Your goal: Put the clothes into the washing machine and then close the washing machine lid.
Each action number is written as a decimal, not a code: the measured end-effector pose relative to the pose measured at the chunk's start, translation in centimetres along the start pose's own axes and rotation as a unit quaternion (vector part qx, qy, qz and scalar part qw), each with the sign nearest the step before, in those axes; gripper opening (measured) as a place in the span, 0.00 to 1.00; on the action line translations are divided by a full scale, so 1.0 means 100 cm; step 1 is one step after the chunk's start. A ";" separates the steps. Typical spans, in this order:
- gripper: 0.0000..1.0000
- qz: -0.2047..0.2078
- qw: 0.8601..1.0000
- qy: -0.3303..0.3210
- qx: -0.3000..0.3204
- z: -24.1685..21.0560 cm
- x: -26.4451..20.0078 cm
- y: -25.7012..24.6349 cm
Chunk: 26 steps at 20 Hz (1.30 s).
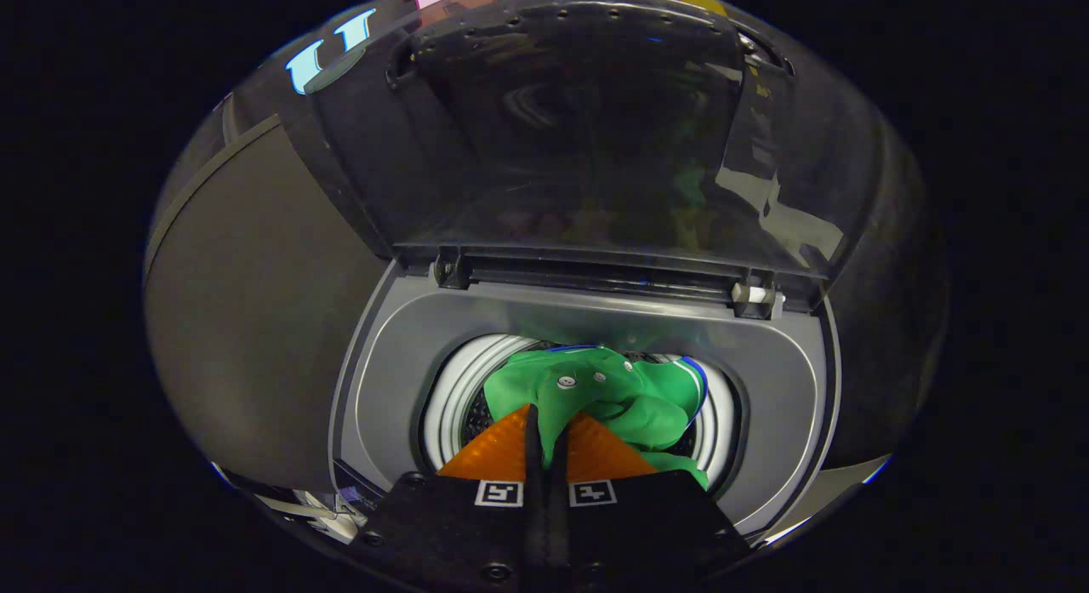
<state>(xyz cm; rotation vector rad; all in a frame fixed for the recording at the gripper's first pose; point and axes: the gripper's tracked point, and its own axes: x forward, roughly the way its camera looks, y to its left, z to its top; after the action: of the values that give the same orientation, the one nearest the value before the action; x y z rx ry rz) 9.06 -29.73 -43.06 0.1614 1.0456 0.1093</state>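
A green garment (612,397) with white snap buttons and a blue trim hangs over the round white drum opening (455,393) of a grey top-loading washing machine (391,389). My gripper (549,423) is above the opening, its two fingers pressed together with a fold of the green cloth pinched between them. The rest of the garment bunches just ahead of the fingers and to their right, partly inside the drum. The machine's dark see-through lid (578,142) stands raised, hinged along the back of the opening.
Two hinges (451,270) (753,295) hold the lid at the rear of the grey top frame. The machine's dark side panel (255,321) lies to the left. Booth cloth shows beyond the lid.
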 end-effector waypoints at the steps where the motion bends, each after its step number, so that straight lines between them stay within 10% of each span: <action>1: 0.05 -0.002 1.000 0.002 0.001 -0.002 0.001 -0.001; 13: 0.06 -0.041 0.999 0.021 0.013 -0.012 0.004 -0.010; 19: 1.00 -0.060 0.998 -0.006 0.028 -0.006 0.012 -0.017; 26: 1.00 -0.042 0.999 -0.018 0.027 0.001 -0.005 0.005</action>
<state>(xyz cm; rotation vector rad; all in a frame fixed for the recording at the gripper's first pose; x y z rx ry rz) 8.84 -29.32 -42.47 0.1680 1.0190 0.0026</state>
